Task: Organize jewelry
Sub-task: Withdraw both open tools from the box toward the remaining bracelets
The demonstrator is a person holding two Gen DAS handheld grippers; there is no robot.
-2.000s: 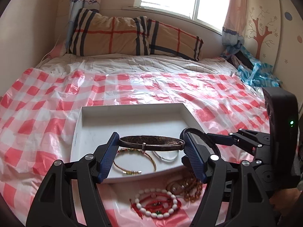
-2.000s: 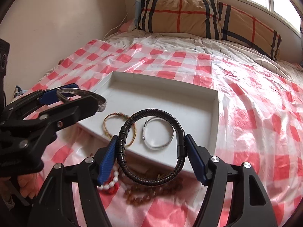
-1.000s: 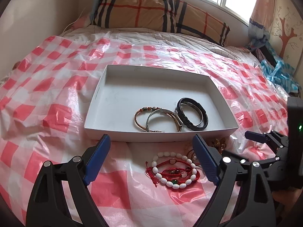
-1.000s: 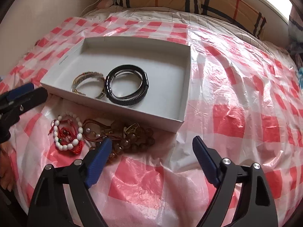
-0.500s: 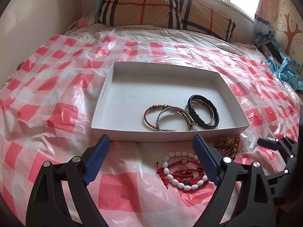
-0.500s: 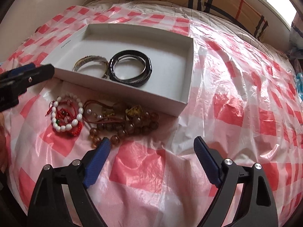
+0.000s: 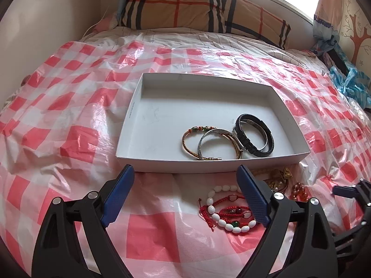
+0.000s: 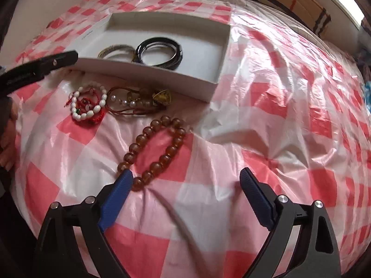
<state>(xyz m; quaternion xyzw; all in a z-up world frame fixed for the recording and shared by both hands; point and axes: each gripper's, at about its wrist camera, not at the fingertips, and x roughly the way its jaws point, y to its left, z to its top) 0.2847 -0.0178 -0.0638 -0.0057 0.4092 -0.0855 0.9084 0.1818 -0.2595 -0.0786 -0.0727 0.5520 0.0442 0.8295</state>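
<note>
A white tray lies on the checked bed cover. In it rest a black braided bracelet, a silver bangle and a thin gold beaded one. In front of the tray lie a white bead bracelet with red cord, a gold and brown tangle and an amber bead bracelet. My left gripper stands open and empty just short of the tray. My right gripper is empty, its jaws opening, and its left fingertip is beside the amber beads.
The bed carries a red and white plastic cover. A plaid pillow lies at the head under a window. A wall runs along the left, and blue cloth lies at the right edge. A hand shows at the left.
Both grippers let go of their bracelets into the tray and drew back from it. The right one has since swung down over the amber beads, which now lie spread apart from the tangle.
</note>
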